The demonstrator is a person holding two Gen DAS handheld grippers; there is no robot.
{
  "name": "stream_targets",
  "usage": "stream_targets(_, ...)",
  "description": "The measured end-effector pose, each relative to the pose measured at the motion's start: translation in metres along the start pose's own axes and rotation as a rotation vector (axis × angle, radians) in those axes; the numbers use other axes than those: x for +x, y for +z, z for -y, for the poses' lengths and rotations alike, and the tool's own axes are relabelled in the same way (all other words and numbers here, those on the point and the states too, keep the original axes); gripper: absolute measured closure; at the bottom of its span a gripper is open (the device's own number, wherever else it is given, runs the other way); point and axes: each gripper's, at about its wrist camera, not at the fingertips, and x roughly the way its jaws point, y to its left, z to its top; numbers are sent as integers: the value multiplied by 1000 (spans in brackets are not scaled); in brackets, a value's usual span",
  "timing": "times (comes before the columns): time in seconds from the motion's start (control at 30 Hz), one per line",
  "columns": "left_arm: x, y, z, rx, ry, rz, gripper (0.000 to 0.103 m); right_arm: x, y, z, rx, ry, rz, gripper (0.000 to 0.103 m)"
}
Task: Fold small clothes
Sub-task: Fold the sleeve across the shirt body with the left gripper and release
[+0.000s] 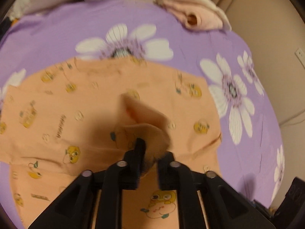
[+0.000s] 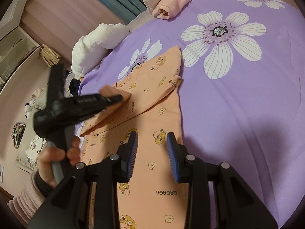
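An orange garment (image 1: 76, 105) printed with yellow cartoon figures lies flat on the purple flowered bedsheet (image 1: 57, 28). My left gripper (image 1: 153, 150) hangs low over its middle. The jaws stand slightly apart, with a folded-over sleeve cuff (image 1: 144, 114) loose between them; the picture is blurred. From the right wrist, the left gripper (image 2: 118, 98) has the cuff (image 2: 106, 92) at its tip, over the garment (image 2: 152, 114). My right gripper (image 2: 152, 148) hovers open above the garment's near part, with nothing between its blue pads (image 2: 133, 152).
A pile of folded pink and cream clothes (image 2: 175, 2) sits at the far edge of the bed. A white fluffy blanket (image 2: 95, 43) lies at the bed's left edge. A person's hand (image 2: 55, 158) holds the left gripper's handle. The bedsheet (image 2: 247, 105) spreads to the right.
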Motion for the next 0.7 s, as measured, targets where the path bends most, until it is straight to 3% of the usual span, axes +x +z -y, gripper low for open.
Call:
stream_targets(0.07,6,-4,2,3,-35,-32,44,1,2,-1,12,11,1,60)
stream_targets(0.1,4,-5,1,-2,-47,-29,38,3,3,-2,15,19,0,59)
stream_targets(0.3,-39,-14,-25,-28,-116,48,37,15,19,-16,29,86,-17,58)
stream_targets(0.53,-88,-49,-98,-131,-38,151,36,55,40,-37,1,96,-85,58)
stream_targets(0.7,-115,-83,-160,-254,43,198,36,101,56,-52,-73,-7,-136,58)
